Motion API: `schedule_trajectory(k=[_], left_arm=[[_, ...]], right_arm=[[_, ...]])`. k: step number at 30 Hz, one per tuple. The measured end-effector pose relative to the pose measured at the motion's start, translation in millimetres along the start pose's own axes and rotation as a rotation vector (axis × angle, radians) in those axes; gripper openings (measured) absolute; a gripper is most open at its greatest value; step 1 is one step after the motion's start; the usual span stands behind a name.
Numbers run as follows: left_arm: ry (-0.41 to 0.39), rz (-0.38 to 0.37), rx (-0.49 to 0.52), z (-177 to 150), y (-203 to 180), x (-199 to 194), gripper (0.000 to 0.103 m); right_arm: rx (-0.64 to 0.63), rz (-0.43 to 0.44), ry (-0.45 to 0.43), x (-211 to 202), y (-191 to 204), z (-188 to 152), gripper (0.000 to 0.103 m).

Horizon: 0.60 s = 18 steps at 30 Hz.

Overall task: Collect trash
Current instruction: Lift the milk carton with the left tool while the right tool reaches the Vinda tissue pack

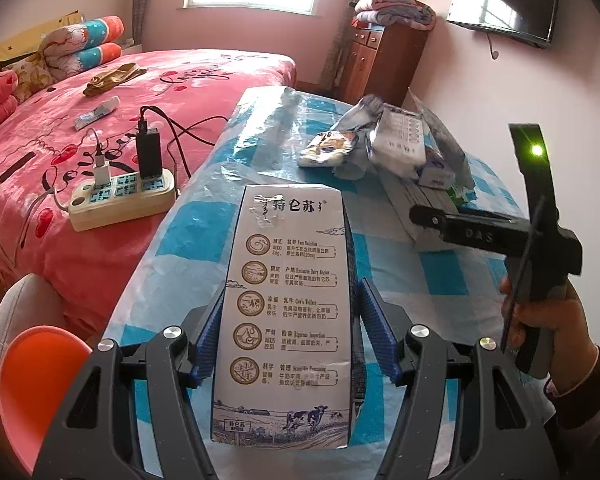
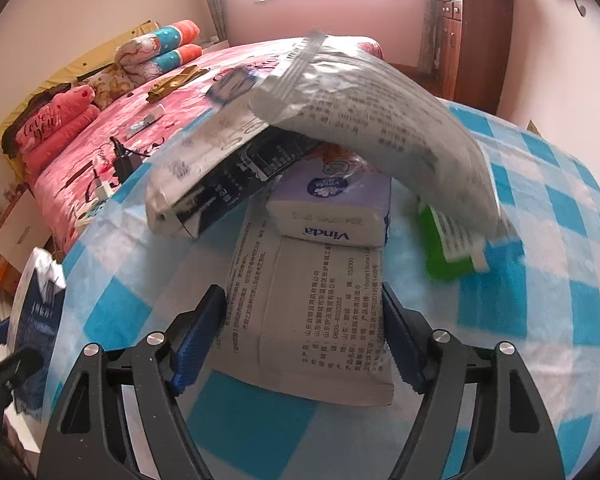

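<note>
Left gripper (image 1: pixel 288 320): fingers clamped on a milk carton (image 1: pixel 288 304), held above the checked counter (image 1: pixel 188 232). Right gripper (image 2: pixel 304 336): fingers spread, either side of a flat grey wrapper (image 2: pixel 320 320) on the counter. Beyond: Vinda tissue pack (image 2: pixel 332 216), green packet (image 2: pixel 448 248), grey pouch (image 2: pixel 388 128).

Right claw (image 2: pixel 302 334): standing spread, straddling the flat grey wrapper (image 2: pixel 320 316), not pinching it.
Tissue pack (image 2: pixel 332 216): lying on the counter (image 2: pixel 540 208) under a silver pouch (image 2: pixel 380 128).
Green packet (image 2: pixel 446 248): sitting just beside.
</note>
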<state>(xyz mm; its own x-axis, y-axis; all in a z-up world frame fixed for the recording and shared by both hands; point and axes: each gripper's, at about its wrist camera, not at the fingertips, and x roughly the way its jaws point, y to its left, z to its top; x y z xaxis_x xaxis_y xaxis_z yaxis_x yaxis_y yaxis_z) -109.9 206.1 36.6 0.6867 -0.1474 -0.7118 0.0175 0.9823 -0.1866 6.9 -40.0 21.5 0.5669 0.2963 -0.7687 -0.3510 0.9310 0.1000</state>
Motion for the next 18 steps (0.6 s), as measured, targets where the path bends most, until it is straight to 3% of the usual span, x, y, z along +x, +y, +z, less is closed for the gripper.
schedule_trajectory(k=[6,18], left_arm=[[-0.001,-0.016,0.004,-8,-3,-7,0.064],[0.003,-0.043,0.025,-25,-14,-22,0.064]], right_arm=[[0.051,0.036,0.004,-29,-14,-28,0.067],[0.062,0.046,0.015,-76,-18,-82,0.065]])
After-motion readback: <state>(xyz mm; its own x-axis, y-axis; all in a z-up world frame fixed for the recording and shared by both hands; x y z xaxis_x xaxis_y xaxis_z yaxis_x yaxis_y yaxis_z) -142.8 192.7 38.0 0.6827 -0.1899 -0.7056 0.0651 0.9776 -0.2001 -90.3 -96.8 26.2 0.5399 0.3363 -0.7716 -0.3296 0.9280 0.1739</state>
